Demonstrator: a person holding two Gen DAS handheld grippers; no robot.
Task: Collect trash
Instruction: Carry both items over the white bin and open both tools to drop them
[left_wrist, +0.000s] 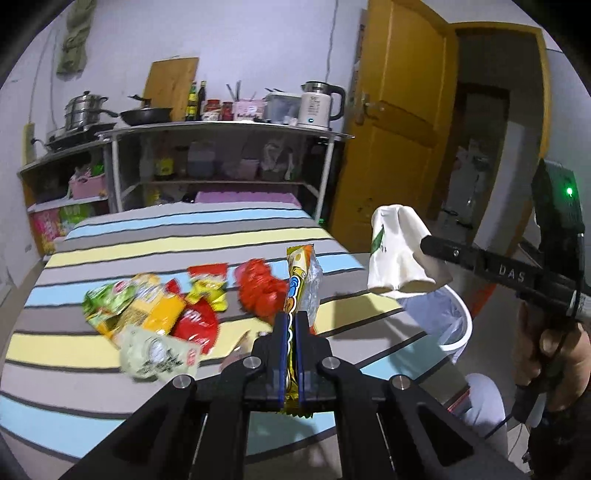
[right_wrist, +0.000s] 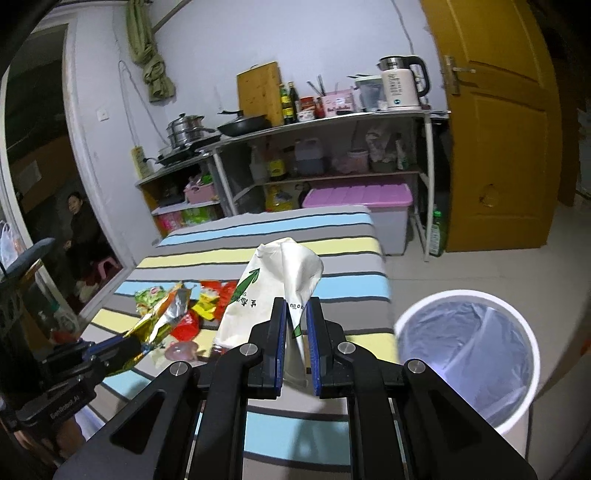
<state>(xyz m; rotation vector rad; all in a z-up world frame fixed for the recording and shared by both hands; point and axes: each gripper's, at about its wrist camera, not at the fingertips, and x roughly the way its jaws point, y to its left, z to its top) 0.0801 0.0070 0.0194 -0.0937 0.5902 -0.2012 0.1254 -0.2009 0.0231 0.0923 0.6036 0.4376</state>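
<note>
My left gripper (left_wrist: 291, 321) is shut on a yellow snack wrapper (left_wrist: 300, 280), held above the striped table (left_wrist: 147, 240); the same wrapper shows in the right wrist view (right_wrist: 162, 321). My right gripper (right_wrist: 296, 314) is shut on a crushed white paper cup (right_wrist: 273, 284) with a green arrow, held above the table's right edge, left of the white trash bin (right_wrist: 465, 347). In the left wrist view the cup (left_wrist: 399, 251) hangs above the bin (left_wrist: 450, 317). Several snack wrappers (left_wrist: 155, 314) lie in a pile on the table.
A metal kitchen rack (left_wrist: 221, 155) with pots, bottles and a kettle (left_wrist: 317, 107) stands behind the table. A yellow door (left_wrist: 399, 122) is open at the right. A pink-lidded storage box (right_wrist: 362, 206) sits under the rack. A person (right_wrist: 79, 221) sits in the left doorway.
</note>
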